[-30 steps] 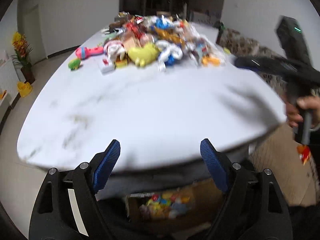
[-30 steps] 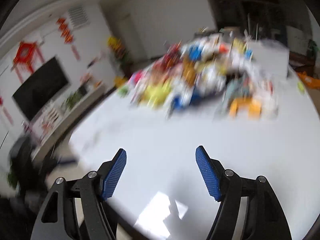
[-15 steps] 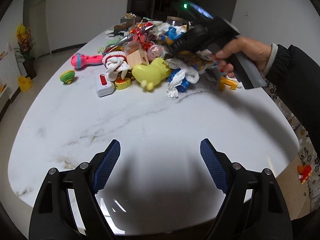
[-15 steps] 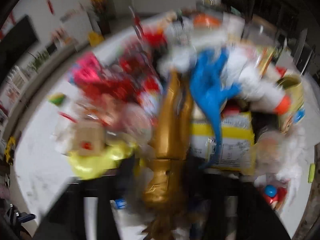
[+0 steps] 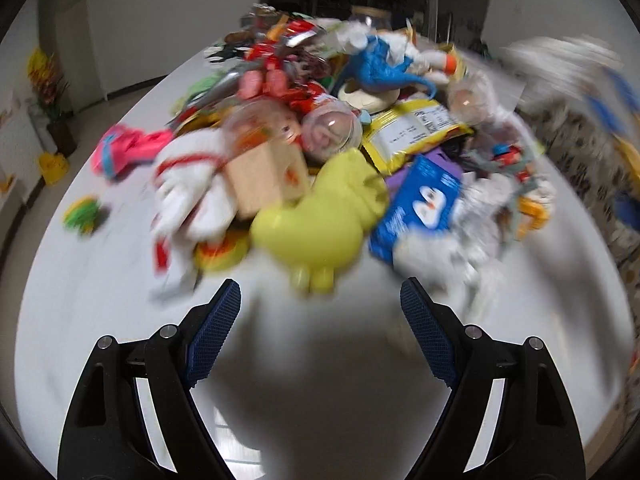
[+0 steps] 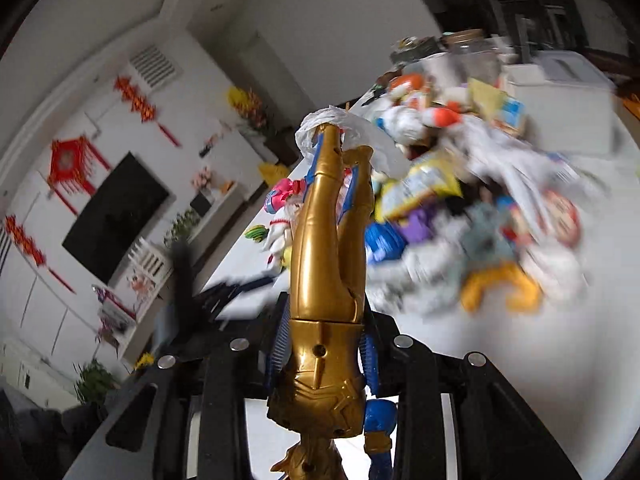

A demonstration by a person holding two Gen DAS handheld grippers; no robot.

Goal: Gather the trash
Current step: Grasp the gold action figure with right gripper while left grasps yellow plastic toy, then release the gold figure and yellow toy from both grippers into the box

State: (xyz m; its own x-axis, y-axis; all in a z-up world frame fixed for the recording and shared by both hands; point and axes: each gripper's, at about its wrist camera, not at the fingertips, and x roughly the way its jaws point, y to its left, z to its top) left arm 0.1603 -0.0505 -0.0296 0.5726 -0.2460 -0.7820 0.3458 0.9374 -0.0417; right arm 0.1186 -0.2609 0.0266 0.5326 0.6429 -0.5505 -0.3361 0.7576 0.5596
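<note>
White marble table fills most of the left wrist view, blurry from motion; in the right wrist view it shows too. On its far half sits a big heap of toys and trash, also in the right view. Near front of the heap: yellow plastic toy, lying at the heap edge, just ahead of the left gripper. Left of it a white plush with red trim, touching a tan box. Right of the yellow toy a blue packet, behind it a yellow snack bag, higher up a blue dinosaur. Pink toy and a small green-yellow toy lie apart on the table, left of the heap. Left gripper spread wide, nothing between its blue pads, over bare table short of the heap. Right gripper clamped on a gold action figure at the waist, figure upside down, legs pointing away from the camera, lifted clear of the table. White crumpled plastic sits at the figure's feet; whether it is attached, cannot tell. Wall with a dark TV and red decorations at left.
</note>
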